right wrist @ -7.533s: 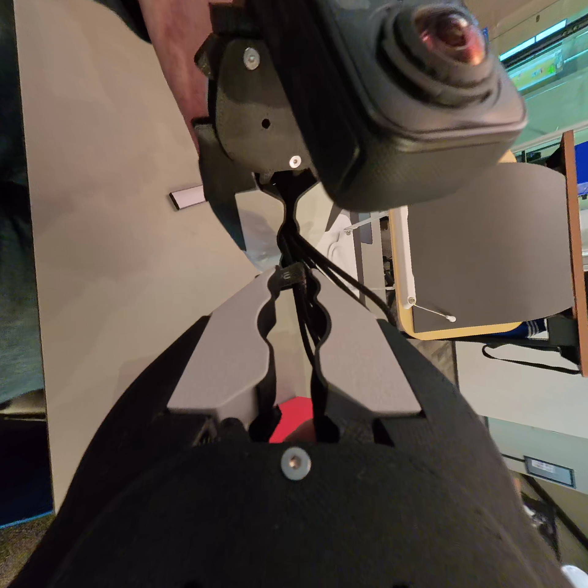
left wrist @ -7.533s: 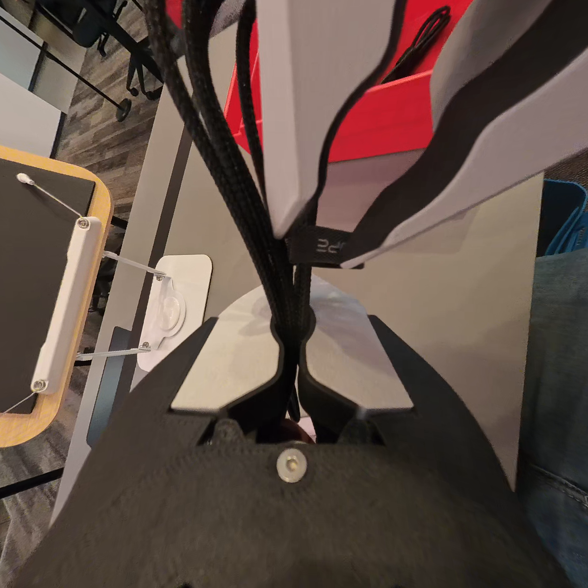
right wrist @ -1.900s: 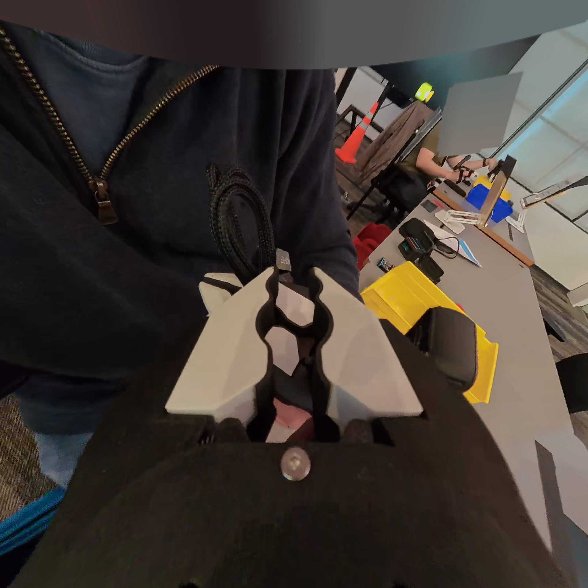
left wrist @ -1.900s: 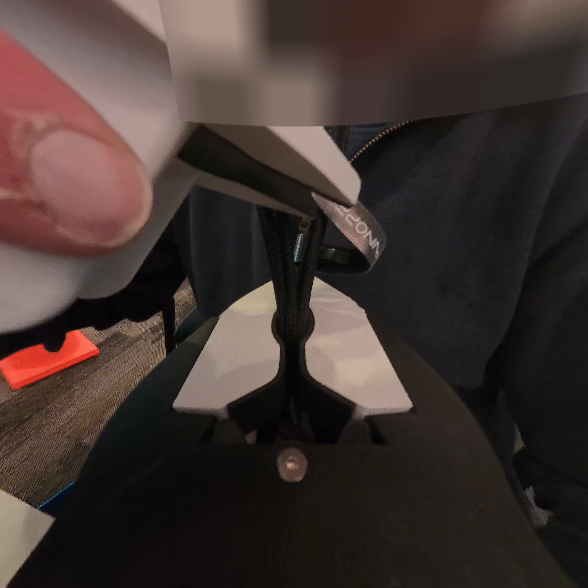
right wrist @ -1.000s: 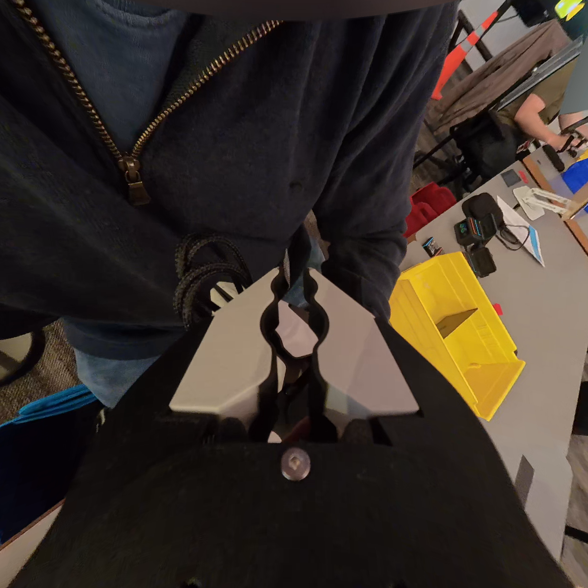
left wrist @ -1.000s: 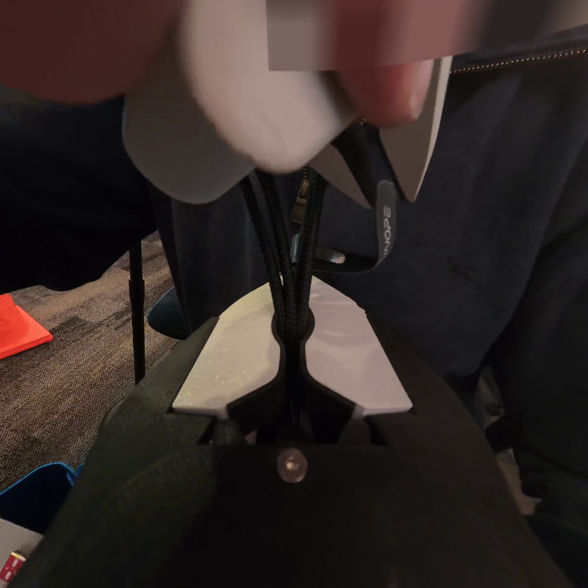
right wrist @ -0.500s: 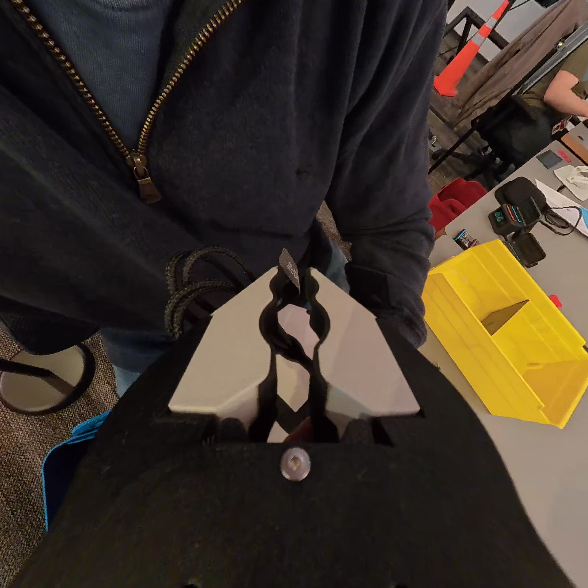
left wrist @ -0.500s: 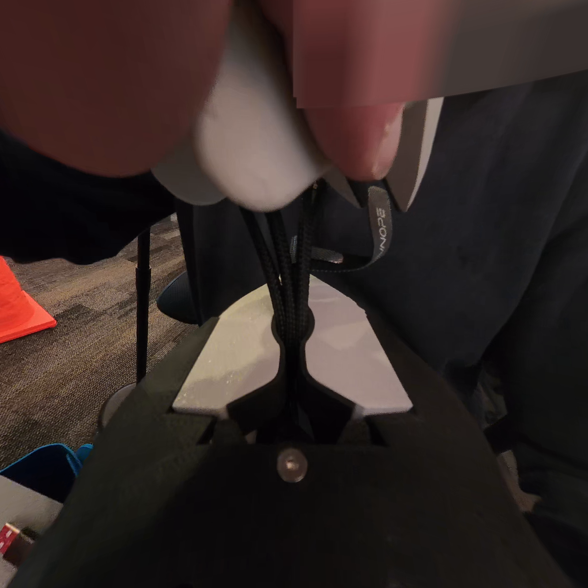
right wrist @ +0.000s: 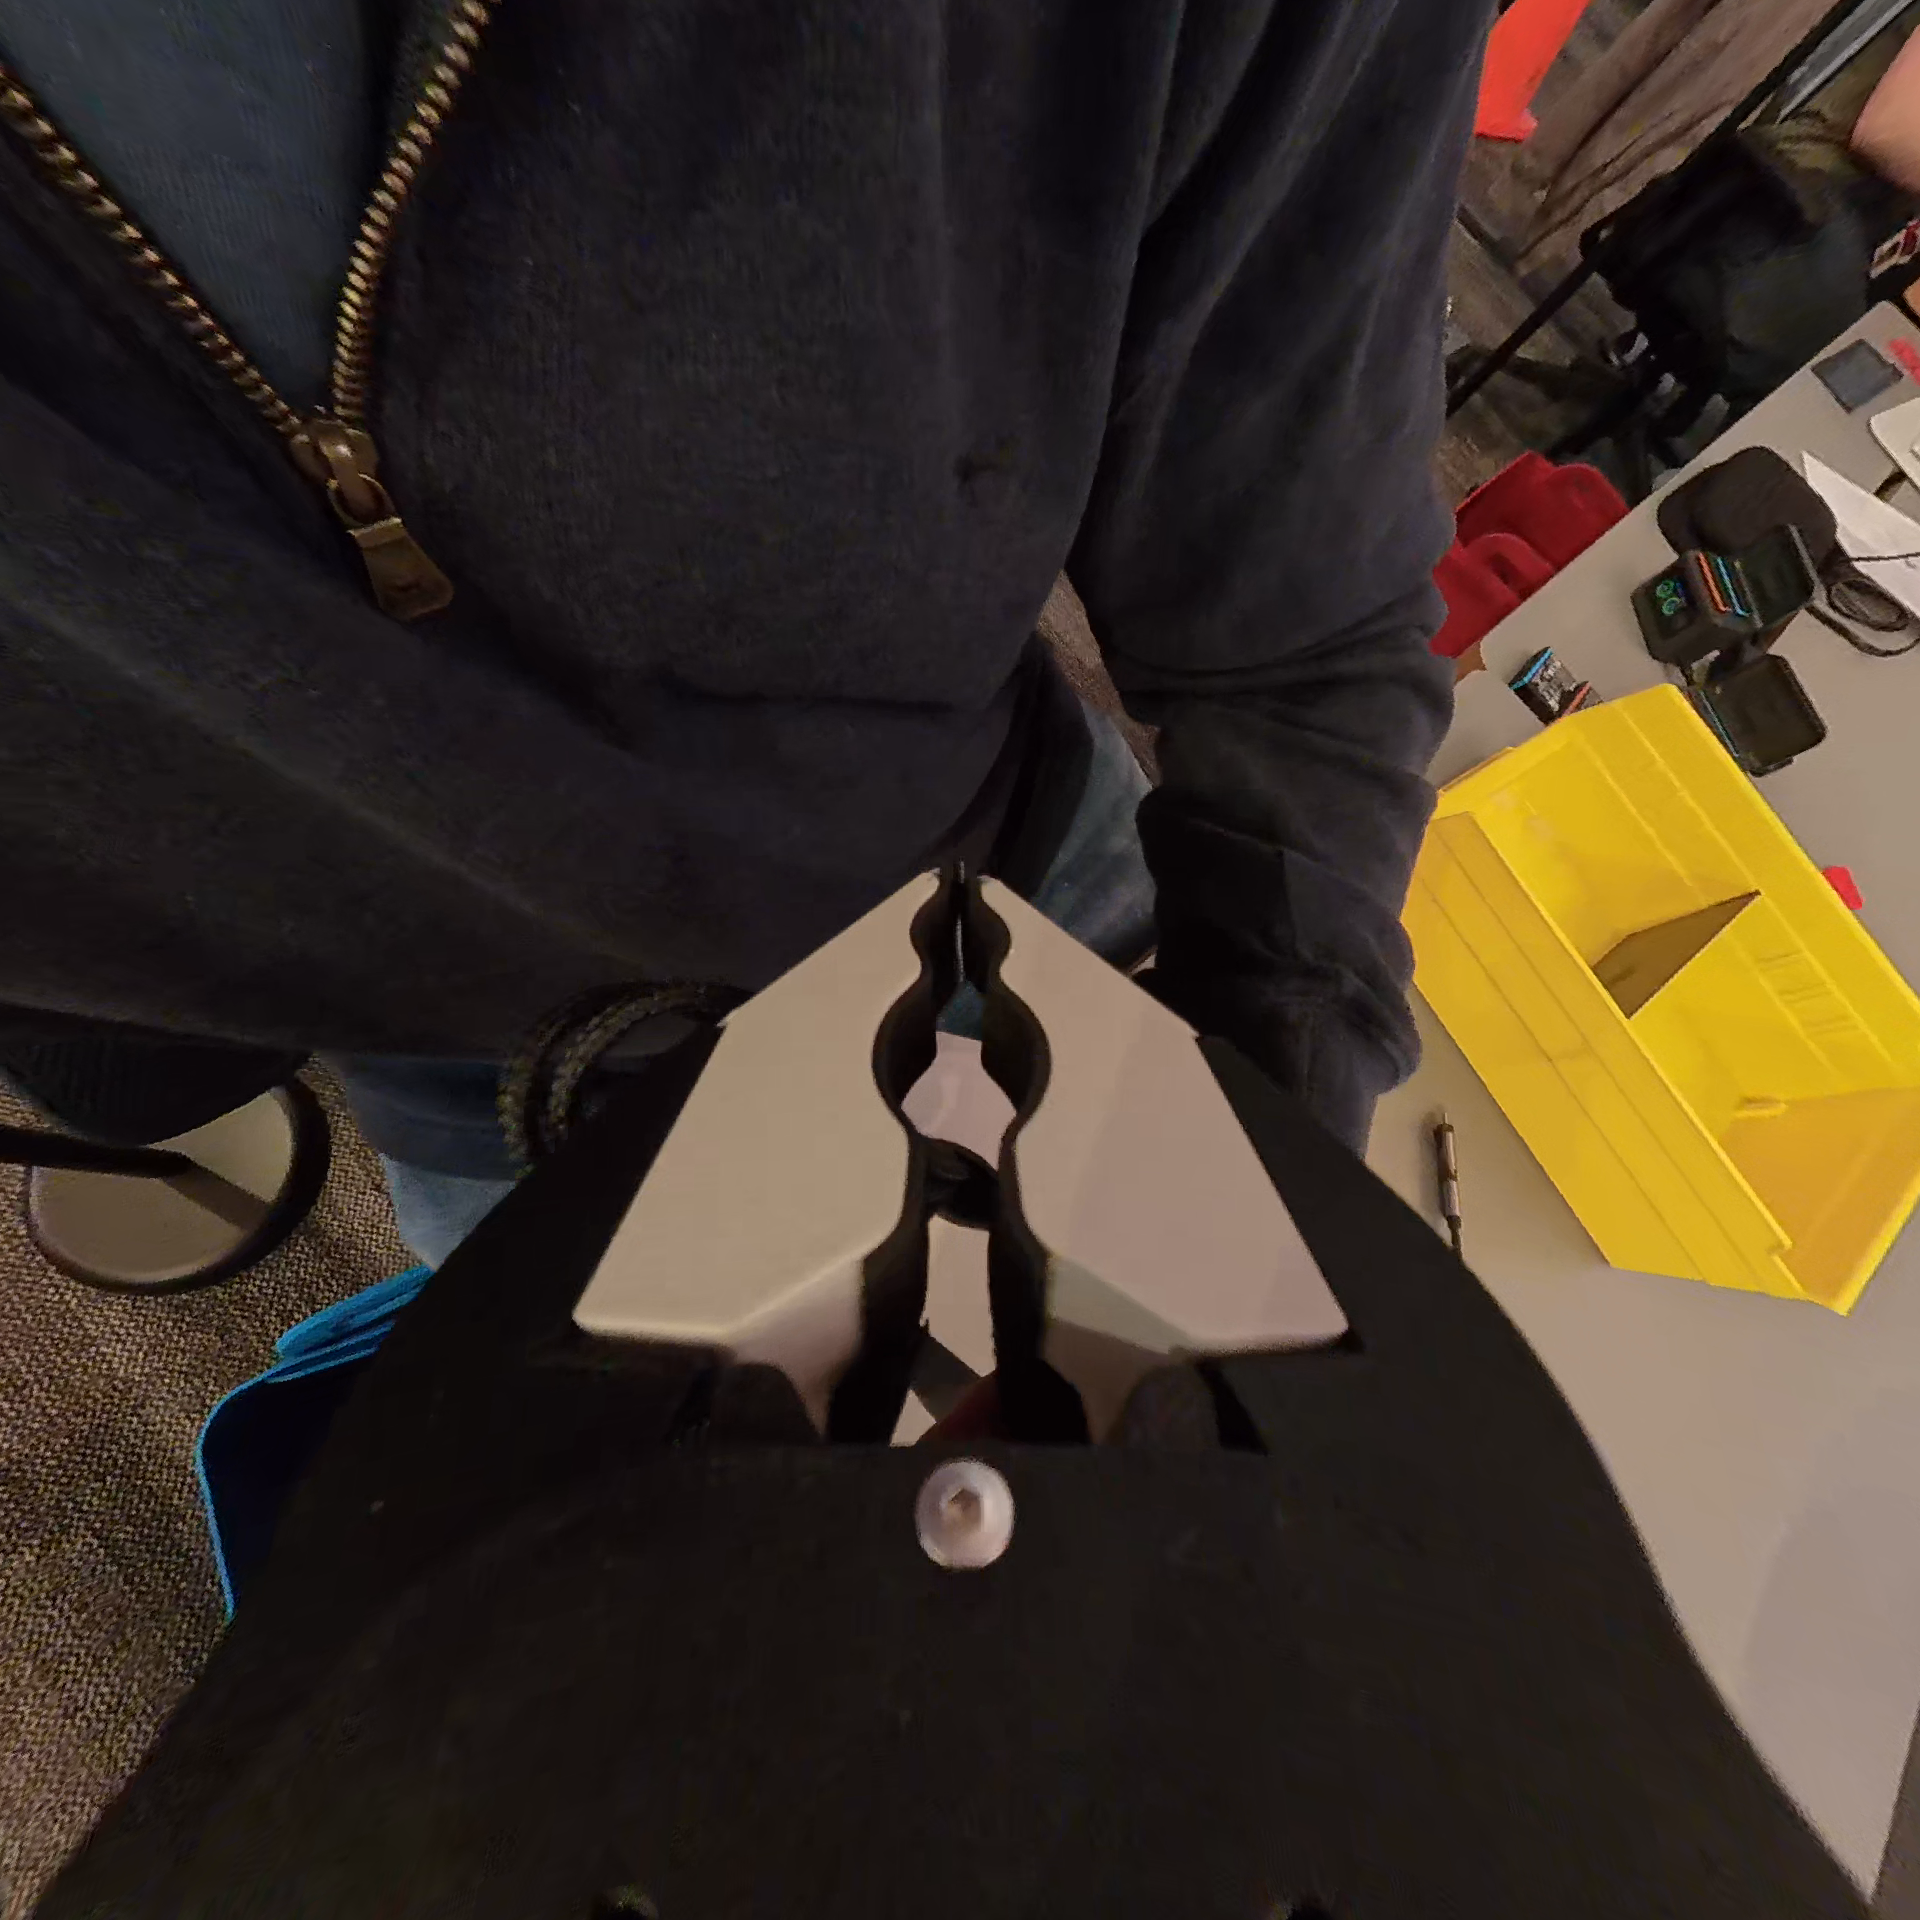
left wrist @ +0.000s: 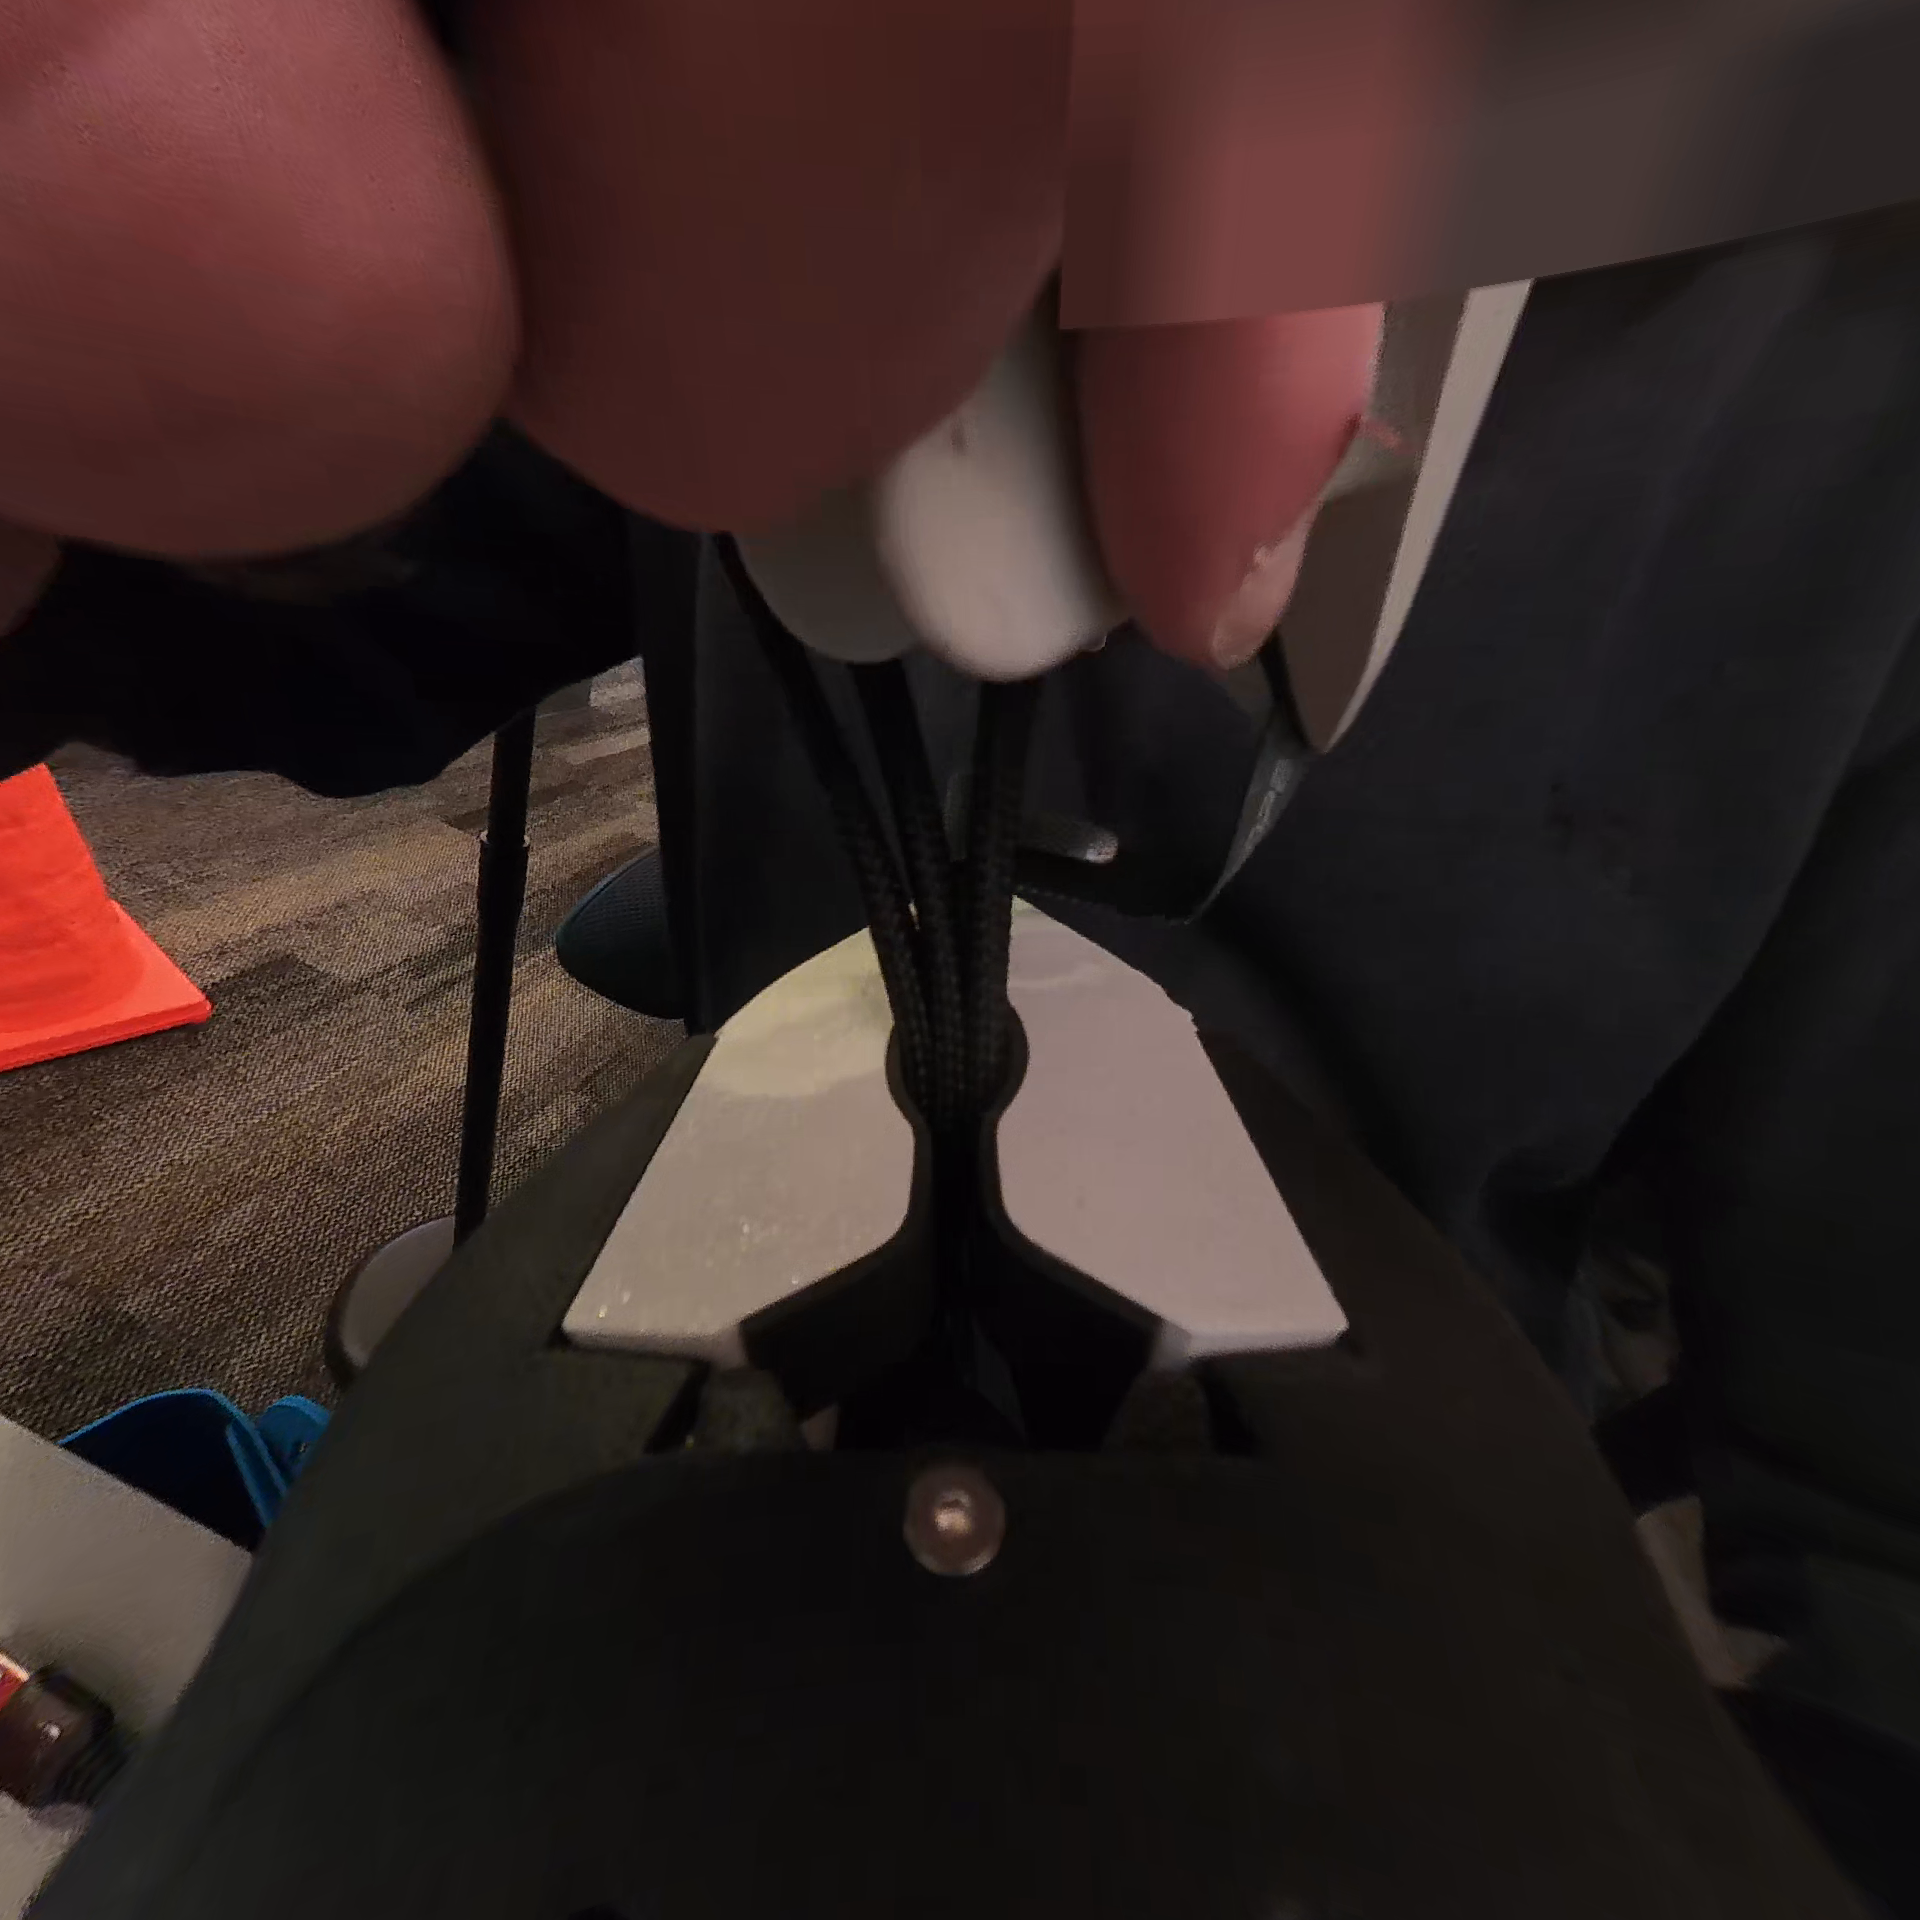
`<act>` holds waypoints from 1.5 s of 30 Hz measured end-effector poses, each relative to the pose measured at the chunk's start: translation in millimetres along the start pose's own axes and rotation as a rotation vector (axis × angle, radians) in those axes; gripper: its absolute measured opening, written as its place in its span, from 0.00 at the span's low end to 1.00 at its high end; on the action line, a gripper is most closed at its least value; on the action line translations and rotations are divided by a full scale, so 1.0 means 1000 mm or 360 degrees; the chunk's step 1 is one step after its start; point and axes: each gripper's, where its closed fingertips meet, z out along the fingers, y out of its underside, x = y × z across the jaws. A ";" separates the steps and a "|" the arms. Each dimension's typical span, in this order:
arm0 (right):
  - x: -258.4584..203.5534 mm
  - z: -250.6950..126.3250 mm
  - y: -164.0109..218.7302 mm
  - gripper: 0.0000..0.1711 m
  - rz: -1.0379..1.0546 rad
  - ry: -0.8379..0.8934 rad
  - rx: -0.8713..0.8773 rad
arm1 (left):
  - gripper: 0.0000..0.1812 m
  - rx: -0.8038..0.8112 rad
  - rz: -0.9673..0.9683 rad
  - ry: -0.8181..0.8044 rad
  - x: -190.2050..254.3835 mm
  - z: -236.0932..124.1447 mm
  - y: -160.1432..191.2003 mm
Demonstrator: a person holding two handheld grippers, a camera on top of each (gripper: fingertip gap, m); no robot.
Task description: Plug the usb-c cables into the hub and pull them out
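Observation:
My left gripper (left wrist: 951,935) is shut on a bundle of black braided usb-c cables (left wrist: 935,831) that runs up from its jaws. Above it a hand (left wrist: 727,260) holds the right gripper's white handle (left wrist: 987,540). One of that gripper's grey fingers (left wrist: 1392,520) pinches the grey strap (left wrist: 1262,810) of the bundle. In the right wrist view my right gripper (right wrist: 956,888) is shut, with the thin dark strap (right wrist: 958,935) between its tips. A coil of the cable (right wrist: 582,1039) shows left of its jaws. No hub is in view.
A person in a dark zip jacket (right wrist: 727,416) stands right in front. A yellow bin (right wrist: 1662,1039), black camera gear (right wrist: 1725,603) and a small metal bit (right wrist: 1449,1174) lie on a grey table (right wrist: 1714,1558). An orange cone (left wrist: 62,935) stands on the carpet; a blue bin (left wrist: 208,1455) is low left.
The grippers have swung from the table toward the person. In the last second the hand and right gripper came closer to the left camera, and the strap drew out to the right.

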 end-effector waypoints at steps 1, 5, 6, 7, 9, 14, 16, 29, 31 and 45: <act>0.002 0.001 0.002 0.00 -0.0001 0.0016 -0.0013 | 0.00 -0.0001 0.0000 -0.0006 -0.001 0.000 0.000; 0.013 -0.006 0.004 0.00 -0.0009 0.0117 -0.0025 | 0.00 0.0001 0.0015 -0.0031 0.000 -0.002 -0.001; 0.017 -0.011 0.005 0.00 -0.0016 0.0160 -0.0026 | 0.00 0.0009 0.0023 -0.0040 0.000 -0.003 -0.002; 0.021 -0.018 0.006 0.00 -0.0021 0.0205 -0.0019 | 0.00 0.0012 0.0032 -0.0049 0.001 -0.004 -0.003; 0.030 -0.032 0.009 0.00 -0.0011 0.0313 0.0004 | 0.00 0.0010 0.0063 -0.0062 0.005 -0.005 -0.005; 0.041 -0.063 0.010 0.00 0.0013 0.0566 0.0103 | 0.00 0.0054 0.0178 -0.0109 0.019 -0.010 -0.019; 0.044 -0.070 0.007 0.00 0.0025 0.0659 0.0161 | 0.00 0.0059 0.0276 -0.0151 0.025 -0.010 -0.028; 0.063 -0.091 0.005 0.00 0.0100 0.1226 0.0620 | 0.00 0.0517 0.0684 -0.0556 0.026 -0.052 -0.090; 0.064 -0.091 0.005 0.00 0.0077 0.1274 0.0580 | 0.00 0.0580 0.0701 -0.0606 0.023 -0.056 -0.094; 0.067 -0.086 0.005 0.00 0.0135 0.1409 0.0404 | 0.00 0.0658 0.0784 -0.1053 -0.003 -0.078 -0.108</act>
